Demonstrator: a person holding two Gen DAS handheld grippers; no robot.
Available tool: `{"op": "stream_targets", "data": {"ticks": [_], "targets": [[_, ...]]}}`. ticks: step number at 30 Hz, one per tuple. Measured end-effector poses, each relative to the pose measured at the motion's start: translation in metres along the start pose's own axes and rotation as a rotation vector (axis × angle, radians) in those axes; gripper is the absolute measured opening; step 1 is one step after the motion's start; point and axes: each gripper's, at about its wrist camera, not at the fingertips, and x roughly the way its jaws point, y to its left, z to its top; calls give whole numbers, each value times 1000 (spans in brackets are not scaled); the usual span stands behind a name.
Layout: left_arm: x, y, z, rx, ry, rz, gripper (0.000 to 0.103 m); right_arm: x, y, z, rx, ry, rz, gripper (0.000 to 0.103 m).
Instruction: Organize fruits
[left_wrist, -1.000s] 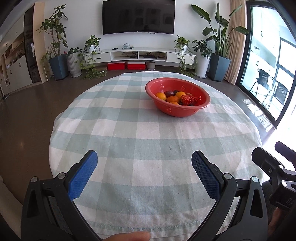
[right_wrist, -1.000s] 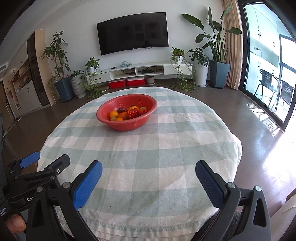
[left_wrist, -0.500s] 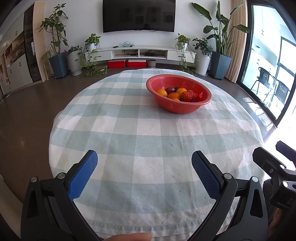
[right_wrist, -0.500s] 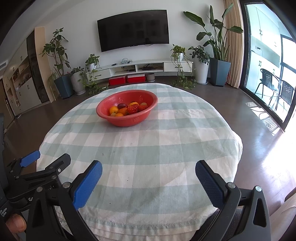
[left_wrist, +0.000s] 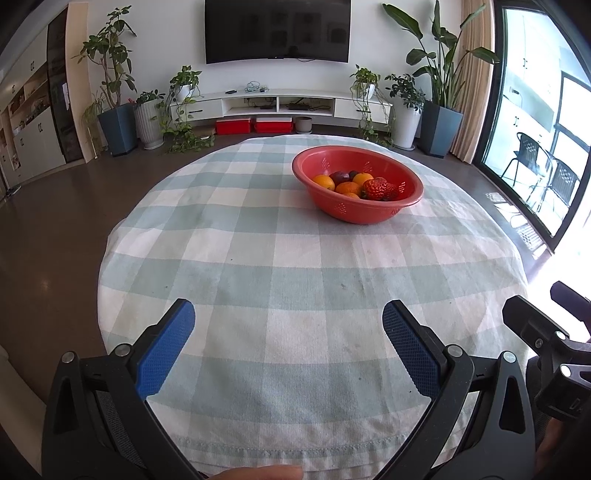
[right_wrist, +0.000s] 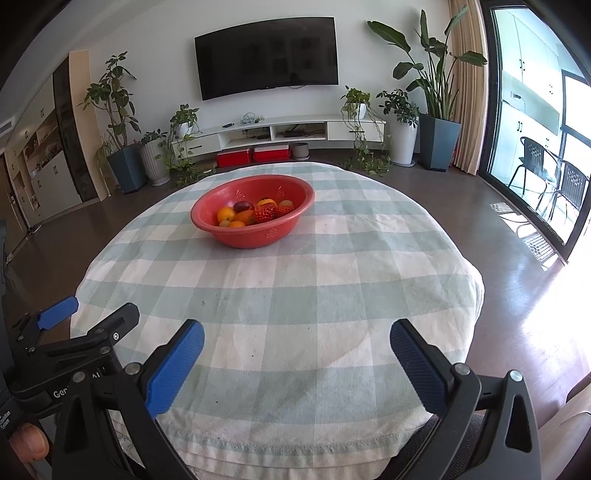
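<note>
We see a round worktop (left_wrist: 258, 258) draped in a pale green and white checked cloth (right_wrist: 332, 295), filling most of both wrist views, with a brown floor around it. On the wall behind hangs a dark television (right_wrist: 266, 55) above a long white media shelf (left_wrist: 280, 105), with potted plants (left_wrist: 114, 85) standing to either side and two red boxes (left_wrist: 255, 125) below the shelf. A glass door (right_wrist: 535, 129) on the right lets in bright light, with dark chairs outside.

On the far half of the worktop sits a red perforated bowl (left_wrist: 369, 216), which lies right of centre in the left wrist view and left of centre in the right wrist view (right_wrist: 255, 236). It holds the fruits: several oranges (left_wrist: 324, 181), a couple of dark plums (left_wrist: 338, 176), and strawberries (left_wrist: 375, 189) heaped together near the middle of the bowl.

We hold the left hand-held gripper (left_wrist: 288, 347) over the near edge of the worktop, its blue-padded jaws spread wide with nothing between them, well apart from the bowl. The right hand-held gripper (right_wrist: 295, 365) sits just beside it at the same near edge, jaws likewise spread wide and holding nothing. Each gripper shows at the edge of the other's view. A fingertip (left_wrist: 258, 472) shows at the bottom of the left wrist view, and part of a hand (right_wrist: 27, 441) in the lower left corner of the right one.
</note>
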Motion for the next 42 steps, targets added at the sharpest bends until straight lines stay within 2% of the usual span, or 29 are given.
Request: {"op": "stream_targets", "data": {"ticks": [42], "targets": [[1,-1,-1,3,4,1,103,-3,1,2,-1,5,-2,103]]}}
